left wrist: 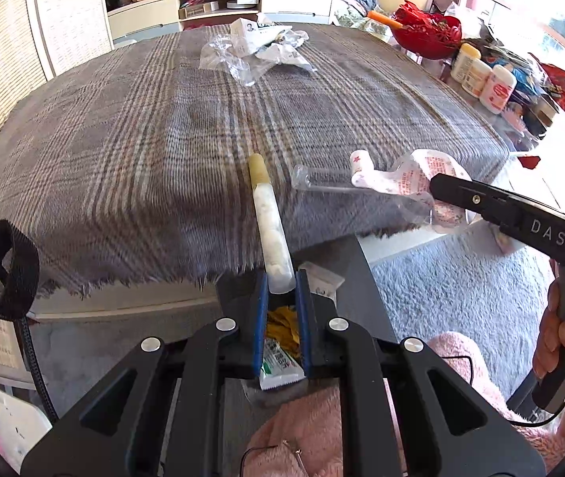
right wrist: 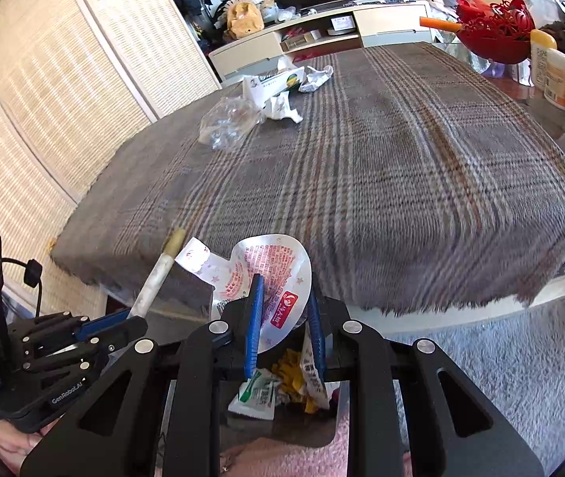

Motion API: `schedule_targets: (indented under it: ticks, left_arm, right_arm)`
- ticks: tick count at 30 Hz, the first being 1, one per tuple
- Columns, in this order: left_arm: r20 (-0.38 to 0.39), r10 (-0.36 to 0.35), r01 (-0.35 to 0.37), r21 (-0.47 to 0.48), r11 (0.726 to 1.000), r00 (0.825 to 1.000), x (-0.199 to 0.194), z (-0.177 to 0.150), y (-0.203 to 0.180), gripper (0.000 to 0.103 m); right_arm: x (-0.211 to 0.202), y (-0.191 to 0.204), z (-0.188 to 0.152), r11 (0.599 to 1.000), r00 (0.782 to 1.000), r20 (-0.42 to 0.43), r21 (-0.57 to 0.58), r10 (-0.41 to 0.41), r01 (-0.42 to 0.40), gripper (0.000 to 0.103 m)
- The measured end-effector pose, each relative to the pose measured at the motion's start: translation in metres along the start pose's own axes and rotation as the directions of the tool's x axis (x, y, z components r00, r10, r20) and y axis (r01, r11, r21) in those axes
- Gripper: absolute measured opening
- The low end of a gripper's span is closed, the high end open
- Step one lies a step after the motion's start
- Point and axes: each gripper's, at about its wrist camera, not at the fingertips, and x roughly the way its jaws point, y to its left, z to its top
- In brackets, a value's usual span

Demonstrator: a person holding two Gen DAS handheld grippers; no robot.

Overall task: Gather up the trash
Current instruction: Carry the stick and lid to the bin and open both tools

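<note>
— Plaid cloth [left wrist: 187, 127] over the bench, mostly bare; frayed near edge [left wrist: 135, 282] just ahead of both tools, grey rug [left wrist: 461, 294] off to the right.
— And the far end?
— Held a heap of crumpled wrappers [left wrist: 254, 51], well apart.
— Left gripper [left wrist: 282, 282]?
— Nearly shut, jaws clamped on the base of a white tube [left wrist: 270, 222]; long axis running away over the cloth, tan tip far.
— Right gripper [right wrist: 282, 298]?
— Narrowly parted, pinching a pink-printed packet [right wrist: 270, 270] above a bin of scraps [right wrist: 282, 389].
</note>
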Motion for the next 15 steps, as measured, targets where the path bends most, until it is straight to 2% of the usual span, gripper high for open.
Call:
schedule_targets:
  ticks: [5, 15]
  left_arm:
    - [0.001, -0.003, 0.003, 0.003, 1.000, 1.000, -0.006, -0.018, 0.000, 0.012]
    - [-0.021, -0.014, 0.014, 0.001, 1.000, 1.000, -0.004, -0.035, -0.001, 0.012]
  right_arm:
    - [0.004, 0.010, -0.024, 0.999, 0.999, -0.032, -0.017, -0.030, 0.030, 0.023]
    - [0.019, 0.010, -0.044, 0.997, 0.994, -0.077, -0.026, -0.076, 0.074, 0.022]
